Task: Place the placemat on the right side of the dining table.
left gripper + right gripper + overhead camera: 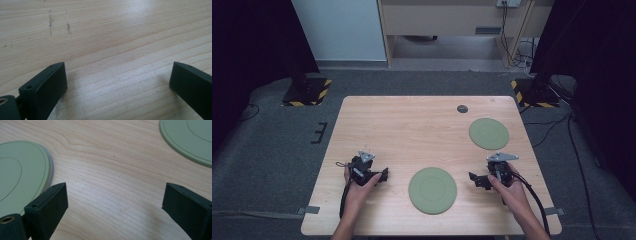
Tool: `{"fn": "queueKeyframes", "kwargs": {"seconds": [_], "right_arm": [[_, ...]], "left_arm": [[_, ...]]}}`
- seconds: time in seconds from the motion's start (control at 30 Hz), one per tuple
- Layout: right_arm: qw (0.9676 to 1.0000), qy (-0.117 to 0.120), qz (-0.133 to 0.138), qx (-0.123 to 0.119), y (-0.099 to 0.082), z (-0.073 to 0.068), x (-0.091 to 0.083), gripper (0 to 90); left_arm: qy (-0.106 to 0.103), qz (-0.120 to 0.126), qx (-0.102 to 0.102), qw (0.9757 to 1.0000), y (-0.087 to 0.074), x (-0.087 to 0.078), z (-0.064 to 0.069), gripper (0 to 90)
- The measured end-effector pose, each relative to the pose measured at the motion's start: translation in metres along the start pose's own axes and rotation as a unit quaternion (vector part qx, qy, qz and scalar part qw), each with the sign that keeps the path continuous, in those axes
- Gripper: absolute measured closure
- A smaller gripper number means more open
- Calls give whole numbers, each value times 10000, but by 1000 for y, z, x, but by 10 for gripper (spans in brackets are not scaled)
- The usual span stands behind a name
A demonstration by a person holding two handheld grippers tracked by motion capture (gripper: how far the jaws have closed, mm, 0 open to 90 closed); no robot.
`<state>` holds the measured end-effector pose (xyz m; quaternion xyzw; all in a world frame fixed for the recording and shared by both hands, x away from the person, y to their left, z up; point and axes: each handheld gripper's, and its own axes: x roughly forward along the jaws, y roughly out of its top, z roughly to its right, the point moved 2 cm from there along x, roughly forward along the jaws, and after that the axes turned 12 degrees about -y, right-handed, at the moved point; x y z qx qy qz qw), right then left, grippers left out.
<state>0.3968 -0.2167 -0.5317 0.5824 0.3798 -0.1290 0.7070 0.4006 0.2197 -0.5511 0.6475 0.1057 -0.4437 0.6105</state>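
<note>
Both claws rest on the counter (412,125) with jaws spread wide and empty, the left claw (382,176) and right claw (474,179) flanking the near green disc (432,190), so nothing seems begun, and a likely first move is closing in on its rim.

near disc (432,190): flat round, dull green, faint concentric ring lines; lies flat on wooden table (412,130), near front edge, about mid-width, btwn the two grippers, touching neither. In right gripper view (22,177) just beside that view's left jaw, slim pale rim showing.
far disc (488,133): same look, flat on table, right side, further back, well apart from near disc. In right gripper view (190,137) at top right corner, partly cut off.
</note>
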Motion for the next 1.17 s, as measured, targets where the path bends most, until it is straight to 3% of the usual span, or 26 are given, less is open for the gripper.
{"fn": "queueKeyframes", "kwargs": {"seconds": [0.1,0.5,0.73,0.9,1.0,1.17], "right_arm": [[9999,-129,-25,53,-1,0,8,65],[9995,-284,-65,74,-3,-7,24,58],[9990,-445,-12,-63,-4,-9,26,51],[9991,-411,-22,-130,-5,-9,26,42],[9986,-408,-94,-336,-6,-11,25,6],[9985,-404,-101,-350,-6,-11,26,4]], "left_arm": [[-5,3,2,10000,0,0,0,7],[-12,2,10,10000,0,0,0,6],[-12,3,9,10000,0,0,0,6],[-12,3,8,10000,0,0,0,6],[-12,3,9,10000,0,0,0,6],[-11,5,2,10000,0,0,1,6]]}}
